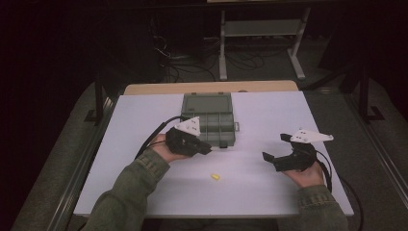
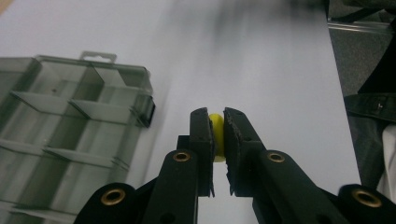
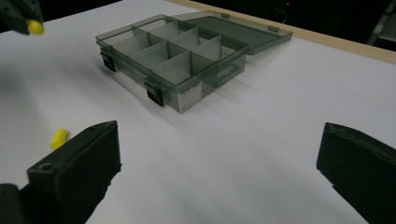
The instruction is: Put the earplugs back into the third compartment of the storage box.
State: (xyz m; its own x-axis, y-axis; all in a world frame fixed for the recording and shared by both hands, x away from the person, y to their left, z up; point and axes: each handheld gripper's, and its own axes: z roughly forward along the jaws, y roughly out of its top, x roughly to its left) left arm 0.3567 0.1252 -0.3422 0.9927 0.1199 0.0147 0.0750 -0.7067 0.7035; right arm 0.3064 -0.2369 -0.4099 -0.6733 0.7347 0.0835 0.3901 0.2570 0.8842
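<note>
A grey see-through compartment box [image 1: 231, 120] lies open at the table's middle back, its lid [image 3: 238, 28] folded flat behind it. My left gripper [image 1: 210, 150] hovers just in front of the box's front wall and is shut on a small yellow piece [image 2: 215, 133], which sits pinched between the pads. In the right gripper view the same held piece [image 3: 35, 27] appears at the top left. A second yellow piece [image 1: 215, 177] lies loose on the white table, nearer the person. My right gripper [image 1: 274, 147] stands open to the right, its jaws wide apart and empty.
The box's compartments [image 3: 173, 56] look empty, and its two black latches [image 3: 155, 95] face the person. White tabletop [image 1: 269, 110] spreads around the box. Beyond the table's wooden far edge [image 1: 211, 87] are cables and a metal stand on the dark floor.
</note>
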